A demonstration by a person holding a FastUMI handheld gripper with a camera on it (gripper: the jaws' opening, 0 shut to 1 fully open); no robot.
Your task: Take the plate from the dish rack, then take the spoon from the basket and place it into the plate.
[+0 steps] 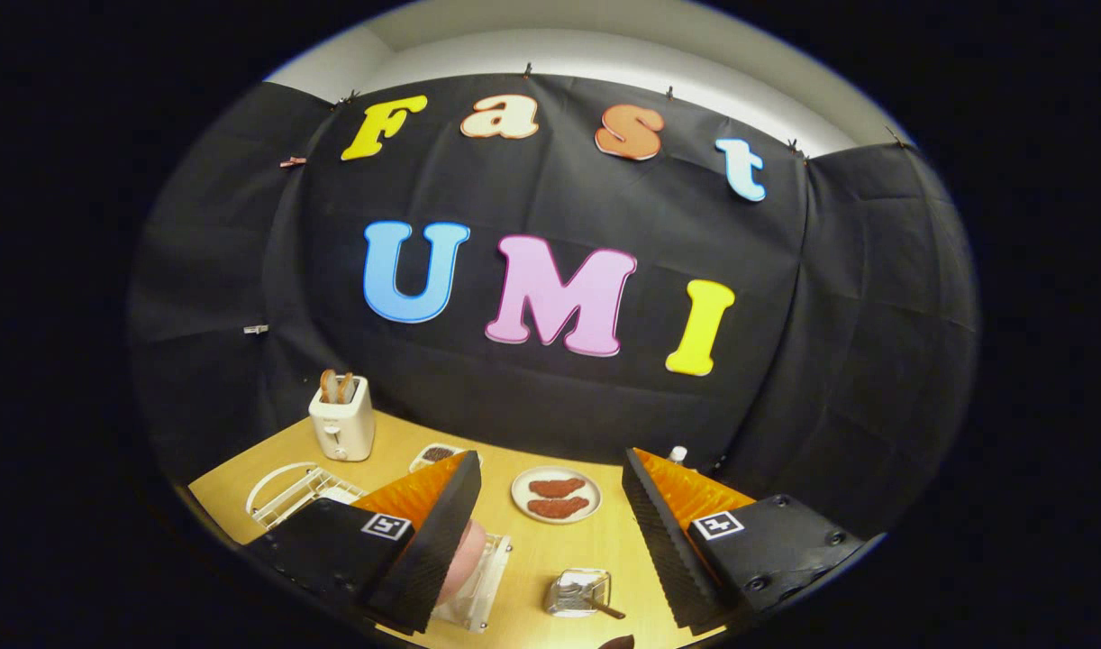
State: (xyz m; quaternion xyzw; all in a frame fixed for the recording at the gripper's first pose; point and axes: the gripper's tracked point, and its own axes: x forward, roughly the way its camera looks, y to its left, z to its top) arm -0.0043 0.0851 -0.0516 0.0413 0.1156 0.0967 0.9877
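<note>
My gripper (550, 460) hangs open above the wooden table (595, 550), its fingers wide apart with nothing between them. Just right of the left finger (433, 541), a pink plate (465, 557) stands on edge in a clear dish rack (487, 581), partly hidden by that finger. Low down between the fingers sits a small see-through basket (576, 590) holding a spoon (600, 606) whose handle sticks out to the right.
A white plate with two reddish pieces of food (556, 494) lies beyond the basket. A white toaster (341, 422) with bread, a white wire rack (289, 491) and a small dish of dark bits (436, 455) stand left. A white cap (677, 453) peeks behind the right finger.
</note>
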